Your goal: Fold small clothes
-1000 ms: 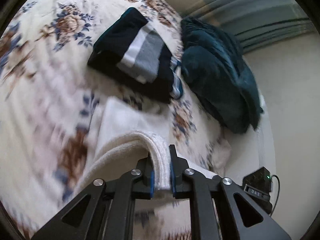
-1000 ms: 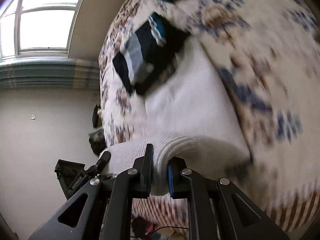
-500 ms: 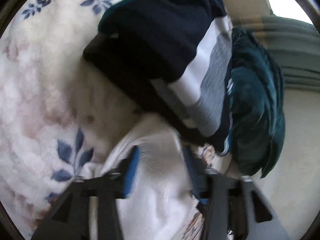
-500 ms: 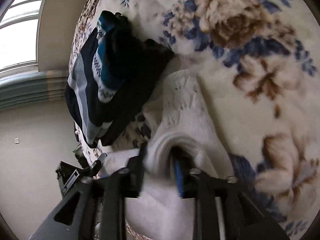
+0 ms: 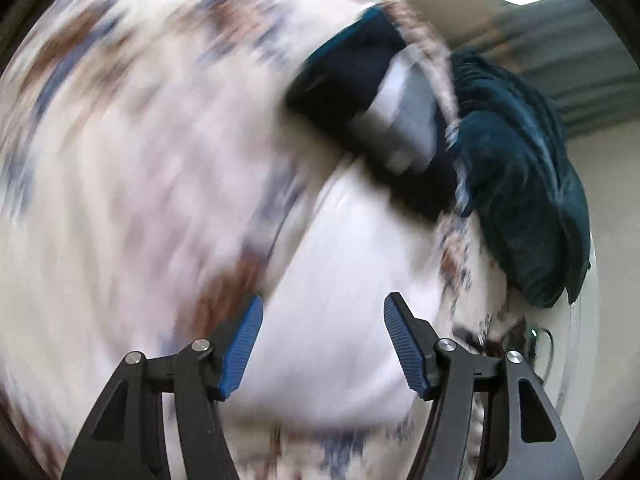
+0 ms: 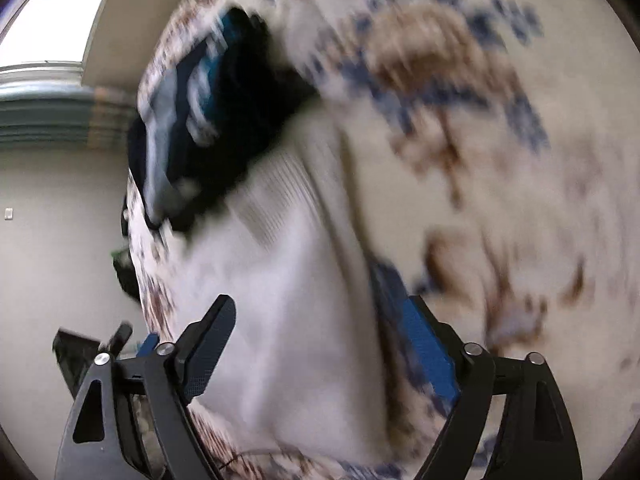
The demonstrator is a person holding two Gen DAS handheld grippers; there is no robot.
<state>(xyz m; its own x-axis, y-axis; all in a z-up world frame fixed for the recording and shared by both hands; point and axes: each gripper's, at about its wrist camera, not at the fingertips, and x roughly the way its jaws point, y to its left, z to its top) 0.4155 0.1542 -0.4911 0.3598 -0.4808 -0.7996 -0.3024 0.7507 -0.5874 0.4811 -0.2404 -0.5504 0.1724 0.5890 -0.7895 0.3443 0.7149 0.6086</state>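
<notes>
In the left wrist view, heavily blurred, the floral blanket (image 5: 132, 152) fills the left and centre of the frame. At the bottom centre the left gripper (image 5: 323, 344) has its blue-padded fingers (image 5: 242, 346) spread apart with nothing pressed between them; the white garment (image 5: 344, 280) lies on the blanket beyond and below the gap, running from bottom centre up toward the middle. Its jaws have just been opening. Above the white garment, upper right of centre, sits a folded dark striped garment (image 5: 372, 96), touching the white one's far edge, and a dark teal cushion (image 5: 524, 184) lies to its right. In the right wrist view the dark striped garment shows at upper left, the white garment spreads from centre to bottom, and the right gripper (image 6: 324, 344) stands wide at the bottom, jaws just opened further, the cloth lying free between the fingers.
</notes>
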